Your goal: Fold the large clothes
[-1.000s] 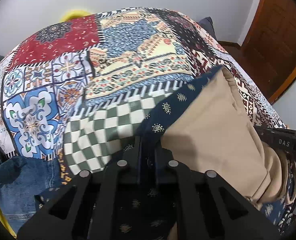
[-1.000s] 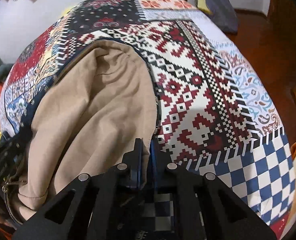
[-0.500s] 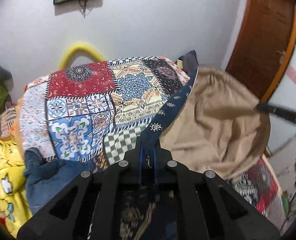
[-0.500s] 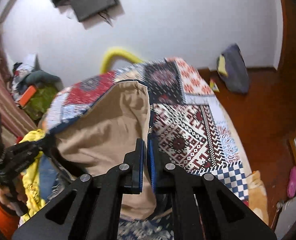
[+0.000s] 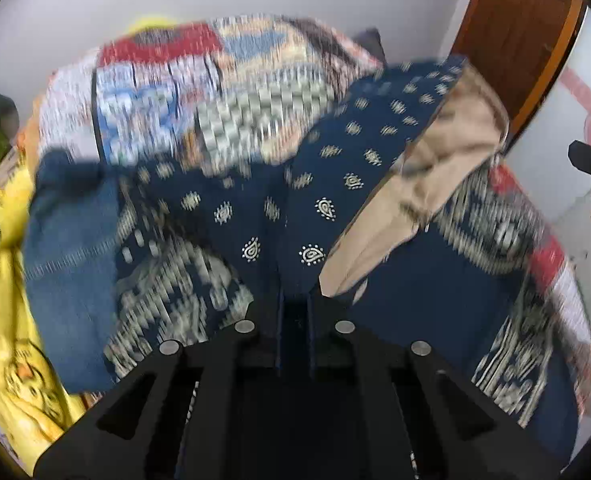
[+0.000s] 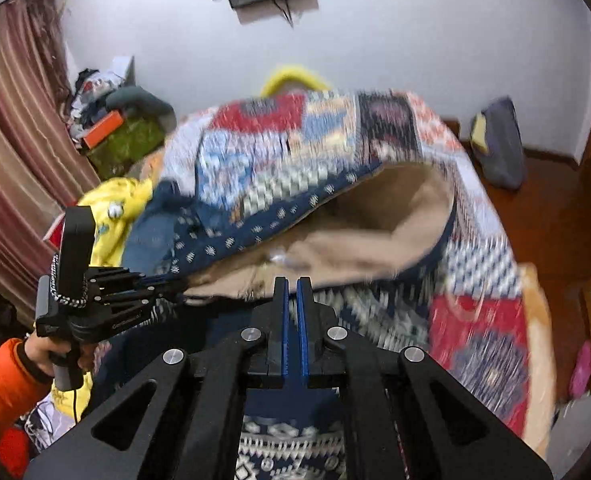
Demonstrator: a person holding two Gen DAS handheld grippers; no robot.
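Observation:
A large navy garment with a pale paisley print and a tan lining (image 5: 335, 184) hangs in the air over the patchwork bedspread (image 5: 231, 92). My left gripper (image 5: 295, 300) is shut on its navy edge; it also shows at the left of the right wrist view (image 6: 175, 284), pinching that edge. My right gripper (image 6: 292, 284) has its blue pads closed; the tan lining (image 6: 359, 236) billows just beyond its tips, and whether cloth sits between the pads is unclear. Both views are motion-blurred.
Blue jeans (image 5: 71, 264) and a yellow cartoon-print cloth (image 5: 3, 300) lie at the bed's left side. A wooden door (image 5: 523, 36) stands to the right. A dark bag (image 6: 499, 144) lies on the red floor. A clutter pile (image 6: 115, 120) sits by the curtain.
The garment has swung down and flipped so its navy printed side faces the left camera. The left gripper has tilted down toward the bed. Both views have become blurred.

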